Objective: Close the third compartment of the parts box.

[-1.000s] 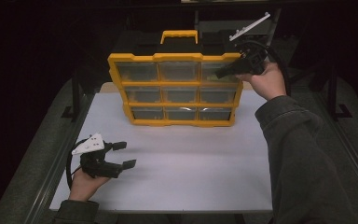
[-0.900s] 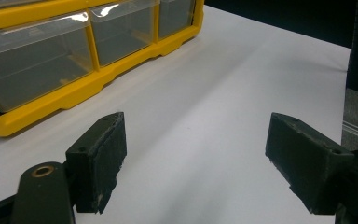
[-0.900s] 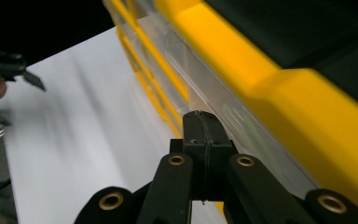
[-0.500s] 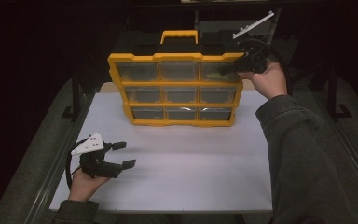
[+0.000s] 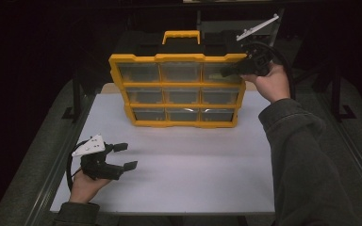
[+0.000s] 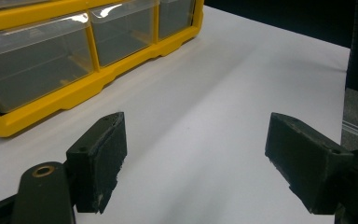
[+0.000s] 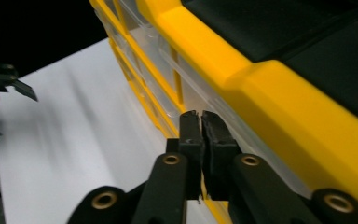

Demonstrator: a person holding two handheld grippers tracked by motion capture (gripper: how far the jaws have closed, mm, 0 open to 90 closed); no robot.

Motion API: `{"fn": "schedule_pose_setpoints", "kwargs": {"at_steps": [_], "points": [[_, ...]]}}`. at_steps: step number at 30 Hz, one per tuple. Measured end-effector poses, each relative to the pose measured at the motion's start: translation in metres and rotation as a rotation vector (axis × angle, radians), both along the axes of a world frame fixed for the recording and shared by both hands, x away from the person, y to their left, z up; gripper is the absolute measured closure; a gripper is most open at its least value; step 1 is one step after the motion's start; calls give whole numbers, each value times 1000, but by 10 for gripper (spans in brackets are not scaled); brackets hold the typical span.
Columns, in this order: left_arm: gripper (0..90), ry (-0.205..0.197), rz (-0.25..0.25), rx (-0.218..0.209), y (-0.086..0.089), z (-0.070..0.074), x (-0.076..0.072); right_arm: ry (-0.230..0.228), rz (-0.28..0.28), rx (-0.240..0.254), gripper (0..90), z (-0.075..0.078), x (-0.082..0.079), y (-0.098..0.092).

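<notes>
A yellow drawer organizer (image 5: 179, 89) with clear drawers and a black top stands upright at the back of the white tabletop (image 5: 193, 165). My right gripper (image 5: 227, 71) is at the front of its top right drawer. In the right gripper view its jaws (image 7: 200, 116) have just been opening and stand a hairline apart against the clear drawer front of the organizer (image 7: 261, 84), with nothing visible between them. My left gripper (image 5: 126, 156) rests low at the front left, open and empty. Its jaws (image 6: 193, 163) point toward the organizer's (image 6: 42, 93) bottom row.
A yellow carry handle (image 5: 181, 35) tops the organizer. Dark metal frame rails (image 5: 61, 155) run along both sides of the tabletop. The left gripper (image 7: 9, 81) shows far off in the right gripper view.
</notes>
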State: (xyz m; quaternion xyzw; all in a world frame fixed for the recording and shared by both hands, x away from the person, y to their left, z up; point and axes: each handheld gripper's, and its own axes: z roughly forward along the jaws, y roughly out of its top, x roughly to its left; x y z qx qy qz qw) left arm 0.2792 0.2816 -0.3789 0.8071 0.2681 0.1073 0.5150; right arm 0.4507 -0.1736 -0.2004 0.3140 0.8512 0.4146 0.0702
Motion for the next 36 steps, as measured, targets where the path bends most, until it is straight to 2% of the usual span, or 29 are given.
{"fn": "schedule_pose_setpoints", "kwargs": {"at_steps": [4,9,14,17,24,27,30,36], "points": [[207,4,-2,0,-1,-1,0,-16,14,25,779,-5,-5,-2],[207,10,1,-7,-2,-1,-1,-8,36,72,729,-15,-10,-6],[207,10,-1,-1,-2,-1,-1,-24,53,116,682,-21,-16,-11],[207,14,-3,0,-3,-1,-1,-35,57,102,655,-24,-21,-9],[207,17,-8,8,-4,-2,0,-40,70,140,579,-33,-31,-9],[207,23,-11,3,-5,-2,0,-51,75,140,550,-39,-35,-9],[207,23,-15,-12,-6,-2,-1,-53,82,148,503,-45,-40,-9],[206,30,-16,-10,-7,-2,-1,-72,90,145,388,-57,-47,-7]]}}
